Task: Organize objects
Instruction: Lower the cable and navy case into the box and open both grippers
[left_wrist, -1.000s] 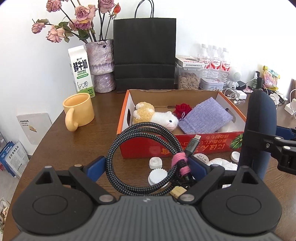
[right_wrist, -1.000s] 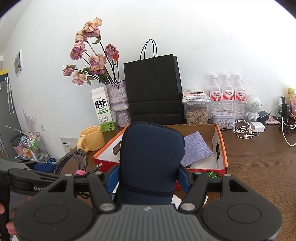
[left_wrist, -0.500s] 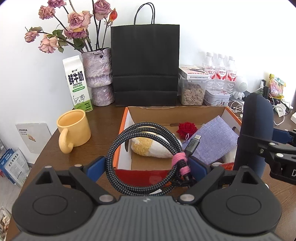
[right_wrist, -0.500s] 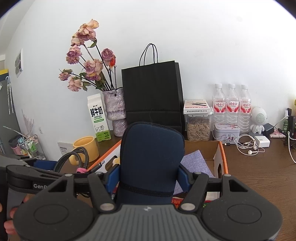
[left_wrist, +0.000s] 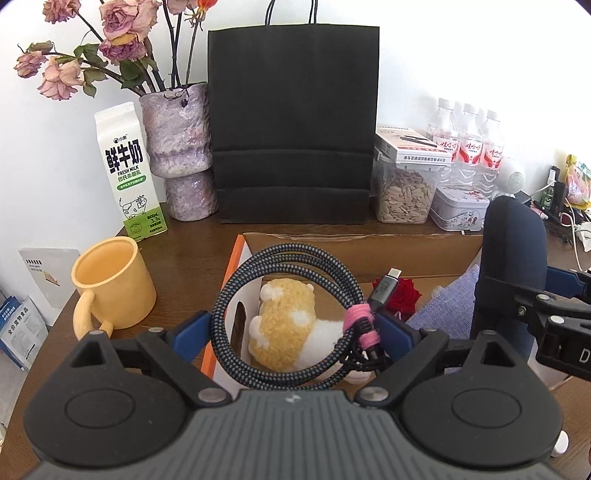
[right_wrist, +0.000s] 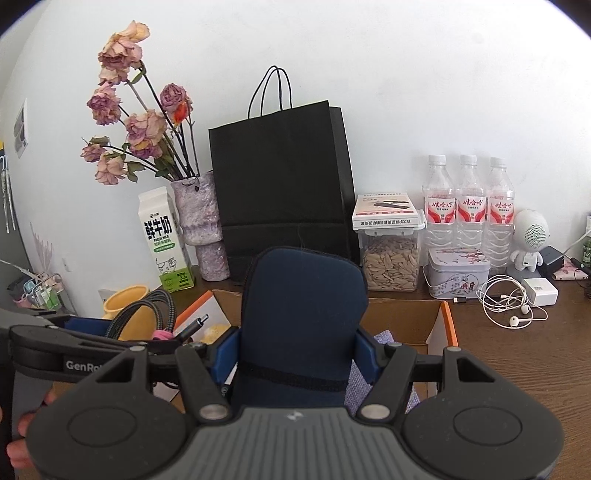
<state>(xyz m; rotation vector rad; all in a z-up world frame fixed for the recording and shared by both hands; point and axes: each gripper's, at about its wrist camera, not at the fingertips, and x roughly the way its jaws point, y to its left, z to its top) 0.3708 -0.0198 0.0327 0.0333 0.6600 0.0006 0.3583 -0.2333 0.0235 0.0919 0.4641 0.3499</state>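
My left gripper (left_wrist: 291, 332) is shut on a coiled braided cable (left_wrist: 258, 280) bound with a pink tie, held above the left part of the orange cardboard box (left_wrist: 354, 243). In the box lie a yellow-and-white plush toy (left_wrist: 288, 325), a red fabric rose (left_wrist: 402, 295) and a purple cloth pouch (left_wrist: 447, 306). My right gripper (right_wrist: 297, 350) is shut on a dark blue soft case (right_wrist: 303, 314), held upright over the box's right part; the case also shows in the left wrist view (left_wrist: 513, 258).
A yellow mug (left_wrist: 110, 284), a milk carton (left_wrist: 129, 173) and a vase of dried roses (left_wrist: 181, 147) stand left of the box. Behind it are a black paper bag (left_wrist: 291, 125), a seed jar (left_wrist: 406, 192), a tin (left_wrist: 460, 206), water bottles (right_wrist: 469, 206) and earphones (right_wrist: 509, 302).
Both grippers have moved forward and up, from in front of the box to above its inside, each still holding its object. The bottle caps on the table have dropped out of view.
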